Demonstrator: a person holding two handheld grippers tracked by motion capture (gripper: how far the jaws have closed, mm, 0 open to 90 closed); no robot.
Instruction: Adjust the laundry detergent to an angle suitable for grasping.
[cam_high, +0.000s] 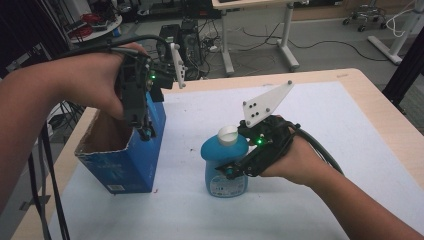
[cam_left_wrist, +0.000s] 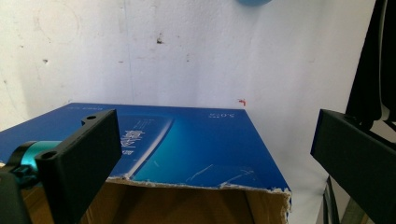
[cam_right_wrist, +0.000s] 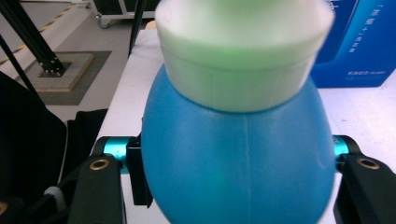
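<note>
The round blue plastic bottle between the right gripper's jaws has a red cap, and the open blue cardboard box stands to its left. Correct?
Not quite. The cap on the round blue plastic bottle is white, not red, as the high view and the right gripper view show. The rest holds: the bottle sits between the jaws of the right gripper, and the open blue cardboard box stands to its left.

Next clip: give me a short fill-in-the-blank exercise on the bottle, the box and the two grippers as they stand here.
1. The blue bottle wears a cap coloured ____.
2. The bottle stands between the jaws of the ____ gripper.
3. The left gripper hangs over the torn top edge of the blue ____.
4. Bottle and box both stand on a ____ sheet that covers the table.

Missing words: white; right; box; white
</note>
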